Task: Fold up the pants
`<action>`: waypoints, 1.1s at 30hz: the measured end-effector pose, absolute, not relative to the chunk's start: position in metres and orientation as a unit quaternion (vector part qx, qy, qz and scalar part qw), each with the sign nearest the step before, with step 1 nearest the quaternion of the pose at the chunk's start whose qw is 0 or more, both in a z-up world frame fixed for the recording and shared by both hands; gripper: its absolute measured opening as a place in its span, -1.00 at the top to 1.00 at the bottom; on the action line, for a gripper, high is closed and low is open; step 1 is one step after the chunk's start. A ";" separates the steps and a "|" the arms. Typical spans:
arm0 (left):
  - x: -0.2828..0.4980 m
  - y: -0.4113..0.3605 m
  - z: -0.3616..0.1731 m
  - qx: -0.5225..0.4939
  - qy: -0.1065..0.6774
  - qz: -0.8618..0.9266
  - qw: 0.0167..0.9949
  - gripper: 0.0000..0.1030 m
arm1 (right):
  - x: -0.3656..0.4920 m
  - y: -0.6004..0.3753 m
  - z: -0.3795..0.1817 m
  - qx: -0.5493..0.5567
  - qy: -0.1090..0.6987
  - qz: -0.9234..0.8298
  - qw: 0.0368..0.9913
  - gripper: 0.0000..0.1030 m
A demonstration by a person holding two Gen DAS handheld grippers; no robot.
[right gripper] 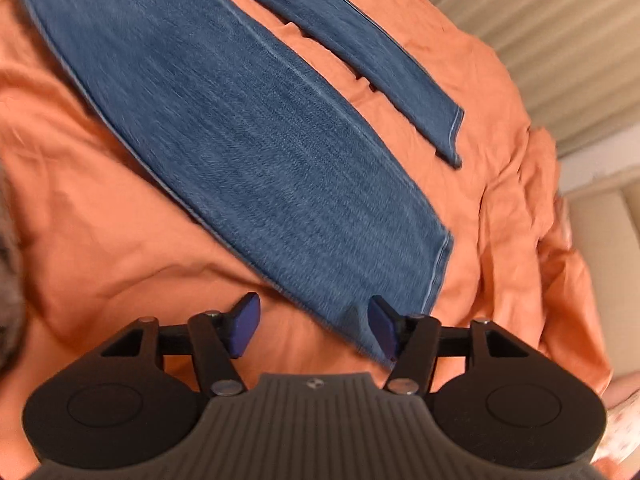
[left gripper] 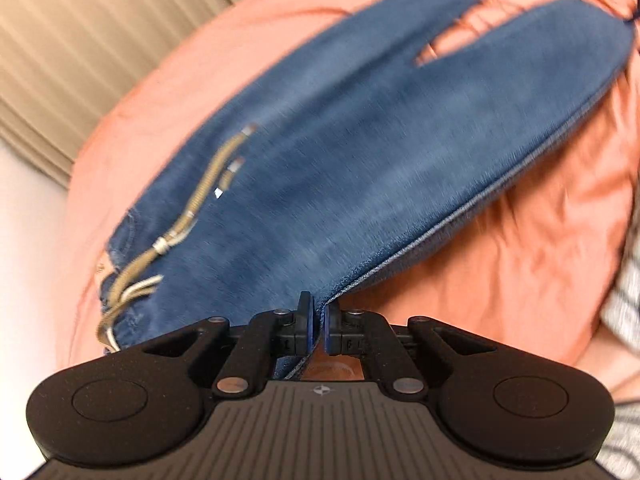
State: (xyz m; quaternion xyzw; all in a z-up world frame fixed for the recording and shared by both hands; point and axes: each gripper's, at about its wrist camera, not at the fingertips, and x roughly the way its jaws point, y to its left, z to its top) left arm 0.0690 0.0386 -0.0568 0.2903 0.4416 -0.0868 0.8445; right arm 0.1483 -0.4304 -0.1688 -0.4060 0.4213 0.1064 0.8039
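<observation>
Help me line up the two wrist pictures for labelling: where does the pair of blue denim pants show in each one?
Left wrist view: the blue denim pants run from bottom left to top right, waist end near the left gripper, which is shut on their edge.
Right wrist view: the pants run from top left to the open right gripper.
Shared landmark: the orange bedsheet under them.

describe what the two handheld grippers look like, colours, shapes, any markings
Left gripper and right gripper match: matte black linkage arms with silver rivets, two round black discs, a ribbed grey body with a small round emblem, and flat blue pads. No cables or sleeves are visible.
</observation>
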 end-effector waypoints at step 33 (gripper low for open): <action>0.430 0.074 -0.073 0.203 0.495 -0.044 0.844 0.94 | 0.542 -0.363 -0.166 -0.405 0.412 0.032 0.816 1.00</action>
